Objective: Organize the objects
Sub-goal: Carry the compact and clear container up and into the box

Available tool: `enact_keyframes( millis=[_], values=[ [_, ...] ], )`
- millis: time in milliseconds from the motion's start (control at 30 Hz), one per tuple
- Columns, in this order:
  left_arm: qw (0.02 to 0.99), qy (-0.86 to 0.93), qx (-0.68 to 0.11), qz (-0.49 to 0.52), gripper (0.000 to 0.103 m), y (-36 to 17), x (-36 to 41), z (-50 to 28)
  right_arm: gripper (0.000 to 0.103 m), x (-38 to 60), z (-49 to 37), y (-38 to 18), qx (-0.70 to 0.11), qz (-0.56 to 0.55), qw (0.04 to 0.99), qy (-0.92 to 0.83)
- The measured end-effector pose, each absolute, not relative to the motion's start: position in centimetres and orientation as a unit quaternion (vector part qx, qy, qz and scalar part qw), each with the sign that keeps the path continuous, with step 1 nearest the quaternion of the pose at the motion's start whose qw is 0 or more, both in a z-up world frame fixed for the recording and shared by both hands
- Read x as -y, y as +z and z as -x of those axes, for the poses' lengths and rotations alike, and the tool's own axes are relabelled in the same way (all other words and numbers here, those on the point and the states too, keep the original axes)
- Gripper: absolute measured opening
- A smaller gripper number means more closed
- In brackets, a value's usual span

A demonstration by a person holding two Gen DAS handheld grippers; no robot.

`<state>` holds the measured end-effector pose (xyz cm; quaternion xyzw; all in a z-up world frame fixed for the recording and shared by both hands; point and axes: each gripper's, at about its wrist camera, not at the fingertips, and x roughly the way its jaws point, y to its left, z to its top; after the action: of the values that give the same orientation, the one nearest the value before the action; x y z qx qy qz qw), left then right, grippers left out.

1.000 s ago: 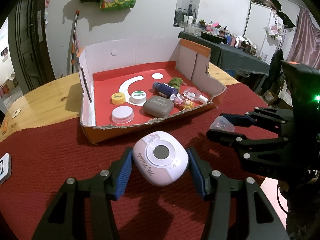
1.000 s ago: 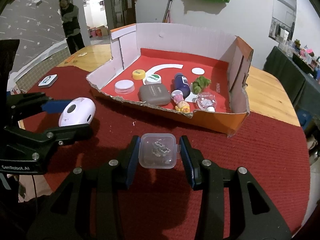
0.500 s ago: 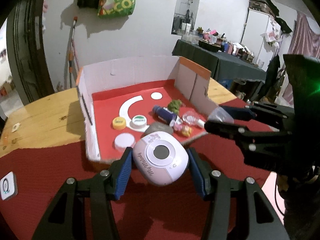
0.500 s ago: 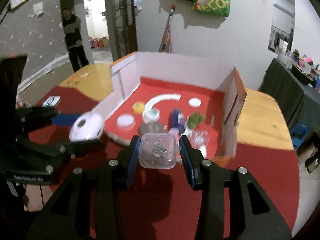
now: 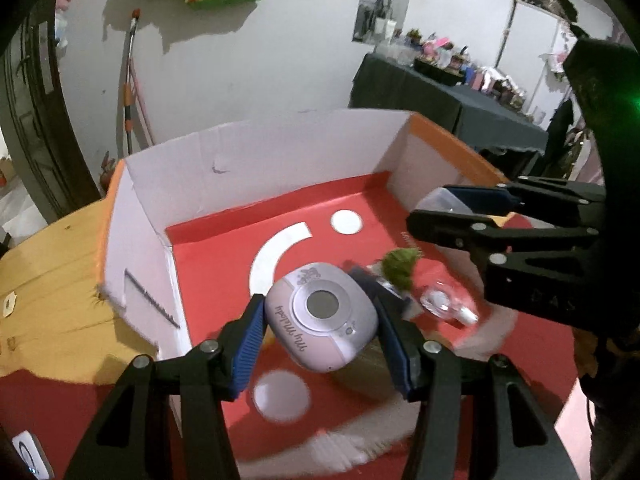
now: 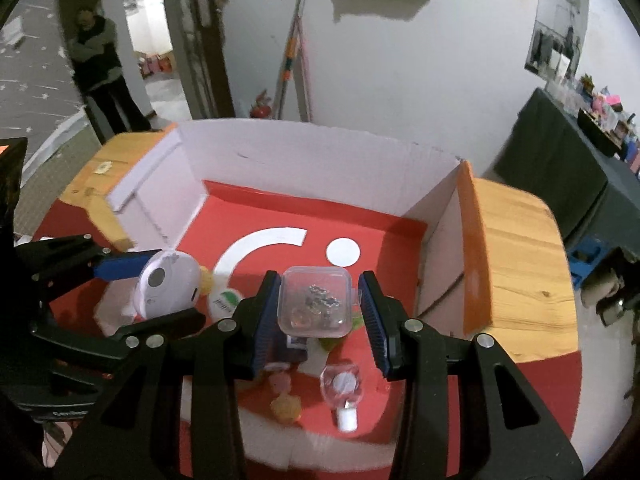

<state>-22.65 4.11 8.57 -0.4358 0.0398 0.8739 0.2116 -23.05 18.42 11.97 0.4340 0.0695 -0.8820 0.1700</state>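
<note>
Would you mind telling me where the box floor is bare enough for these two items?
The cardboard box has bare red floor at the back, between the white arc, the white dot and the rear wall. The front is crowded: clear bottle, green tuft, white lid.

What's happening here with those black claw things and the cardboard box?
A person is tidying small things into a cardboard box with a red floor, using a pair of tongs in each hand. The left tongs grip a rounded lilac gadget, and the right tongs grip a small clear plastic case. Both are held above the box, over items already inside, such as a green fuzzy toy and a small clear bottle. Neither item has been let go yet.
</note>
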Motion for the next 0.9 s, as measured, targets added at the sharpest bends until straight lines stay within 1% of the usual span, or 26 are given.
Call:
enact_keyframes(
  millis=[267,500,900],
  values=[
    [0.207,0.865,-0.042,0.455,0.057,6.6,-4.3,25.7,0.039,-17.2,26.4,9.9,-0.082,-0.469,0.143,-0.868],
    [0.2,0.856,-0.043,0.474,0.057,5.0,-4.7,27.4,0.039,-17.3,28.4,8.4,-0.073,-0.495,0.119,-0.858],
    [0.197,0.843,-0.046,0.499,0.057,3.8,-5.3,29.0,0.039,-17.8,29.8,6.4,-0.067,-0.521,0.11,-0.844]
  ],
)
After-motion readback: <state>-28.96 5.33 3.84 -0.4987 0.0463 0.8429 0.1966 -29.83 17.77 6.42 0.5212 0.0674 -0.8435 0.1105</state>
